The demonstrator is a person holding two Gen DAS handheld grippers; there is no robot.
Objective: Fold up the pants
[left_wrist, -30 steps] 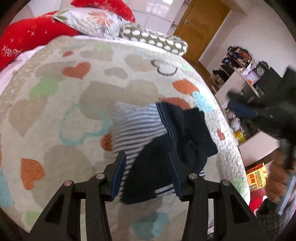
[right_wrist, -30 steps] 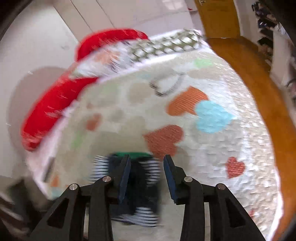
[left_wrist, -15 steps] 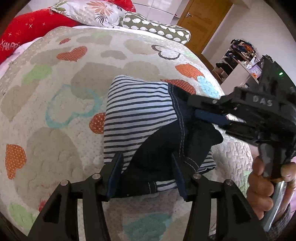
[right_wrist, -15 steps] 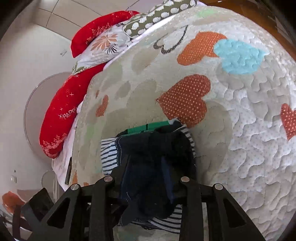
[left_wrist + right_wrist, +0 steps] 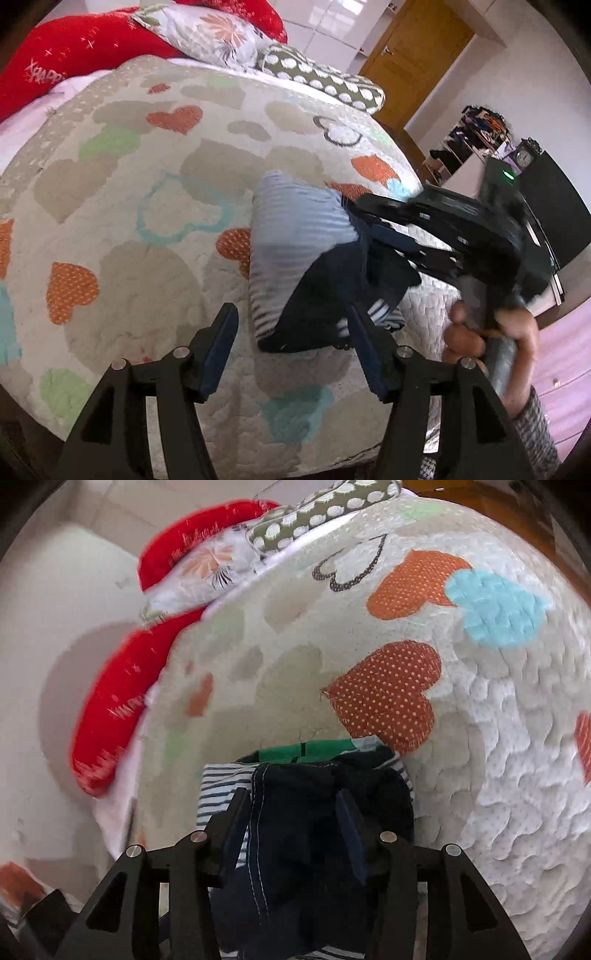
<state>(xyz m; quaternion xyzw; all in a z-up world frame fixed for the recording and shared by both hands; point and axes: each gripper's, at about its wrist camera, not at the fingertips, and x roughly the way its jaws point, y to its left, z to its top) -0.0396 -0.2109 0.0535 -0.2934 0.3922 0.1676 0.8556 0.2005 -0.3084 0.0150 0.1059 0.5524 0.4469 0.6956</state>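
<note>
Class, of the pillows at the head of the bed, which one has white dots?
The olive-grey pillow at the right end of the row, nearest the wooden door; the others are red or floral.

Bright daylight, strong fisheye warp, motion blur, perhaps window-lit.

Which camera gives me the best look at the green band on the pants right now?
The right wrist view. The green band shows there at the far edge of the folded striped and navy pants, beyond the right gripper, whose fingers straddle the navy cloth. In the left wrist view the blurred pants show stripes and navy only; no green is visible.
</note>
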